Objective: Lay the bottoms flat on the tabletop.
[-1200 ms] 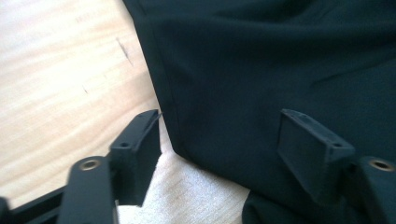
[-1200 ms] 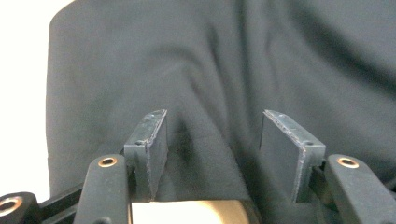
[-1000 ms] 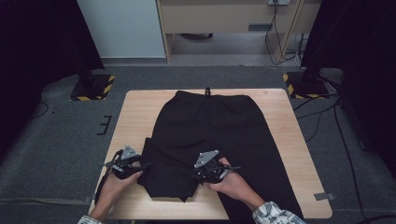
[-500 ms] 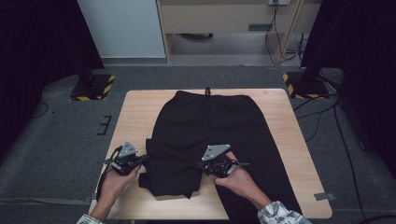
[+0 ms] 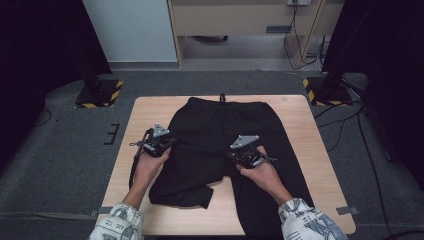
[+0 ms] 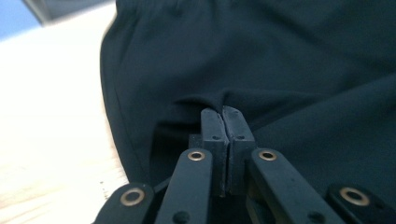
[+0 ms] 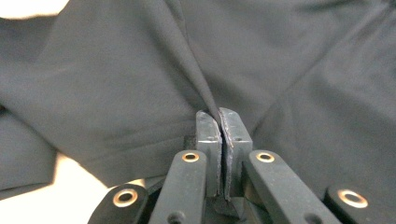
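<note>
The left gripper [image 5: 172,141] sits over the left edge of the black trousers [image 5: 220,135], held in the person's left hand [image 5: 149,162]; seen from its own camera, the left gripper [image 6: 223,112] has its two jaws pressed together with a small fold of the dark cloth caught between them, the fabric rising into a little peak at the tips. The right gripper [image 5: 231,156] rests near the middle of the garment, held in the right hand [image 5: 262,172], and in its own view the right gripper [image 7: 218,113] is likewise clamped on a ridge of cloth that runs up and away from the jaw tips. The trousers [image 7: 116,70] lie on a light wooden table [image 5: 305,145], the waistband toward the far edge with its drawstring [image 5: 222,97] pointing at that edge. The leg on the person's left is folded up partway, its end lying near the front edge beside the left forearm, while the other leg runs straight down to the near edge under the right forearm. Patterned sleeves [image 5: 305,222] show at the bottom of the high view.
</note>
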Action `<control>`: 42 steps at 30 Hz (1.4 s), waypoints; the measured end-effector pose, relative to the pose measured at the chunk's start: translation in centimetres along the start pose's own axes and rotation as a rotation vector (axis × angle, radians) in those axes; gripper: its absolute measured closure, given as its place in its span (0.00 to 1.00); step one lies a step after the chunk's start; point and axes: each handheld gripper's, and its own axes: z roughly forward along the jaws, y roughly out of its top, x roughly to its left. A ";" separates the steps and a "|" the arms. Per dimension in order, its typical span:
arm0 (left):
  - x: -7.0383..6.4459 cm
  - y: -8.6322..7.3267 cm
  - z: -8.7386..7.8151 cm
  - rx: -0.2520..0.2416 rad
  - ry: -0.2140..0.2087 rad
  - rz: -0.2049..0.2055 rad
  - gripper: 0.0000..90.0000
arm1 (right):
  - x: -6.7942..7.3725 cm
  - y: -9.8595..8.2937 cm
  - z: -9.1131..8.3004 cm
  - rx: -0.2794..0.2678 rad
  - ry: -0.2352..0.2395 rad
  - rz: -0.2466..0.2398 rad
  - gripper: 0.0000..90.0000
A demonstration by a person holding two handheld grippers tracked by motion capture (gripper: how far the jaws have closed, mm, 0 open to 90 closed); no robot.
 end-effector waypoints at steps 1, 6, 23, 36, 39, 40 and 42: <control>0.0 -0.2 0.6 0.016 0.011 0.008 0.98 | -0.1 -0.1 0.5 0.010 -0.002 -0.002 0.98; 0.4 -1.3 2.4 0.063 0.061 0.018 0.96 | -0.1 -0.4 2.8 0.045 -0.017 -0.005 0.95; -3.9 -5.2 -6.3 -0.090 0.057 0.079 0.54 | 4.7 -0.3 -2.5 -0.111 0.017 -0.056 0.63; -8.9 -7.3 -7.4 -0.058 -0.174 0.165 0.40 | 7.3 -1.4 0.6 -0.037 0.111 -0.114 0.48; -8.7 -7.5 -7.1 -0.050 -0.188 0.148 0.41 | 7.6 -1.6 1.5 -0.020 0.114 -0.140 0.49; -8.7 -7.5 -7.0 -0.048 -0.190 0.149 0.41 | 7.7 -1.6 1.8 -0.010 0.117 -0.145 0.53; -8.9 -7.5 -7.0 -0.044 -0.197 0.155 0.41 | 7.8 -1.6 2.3 0.015 0.104 -0.172 0.70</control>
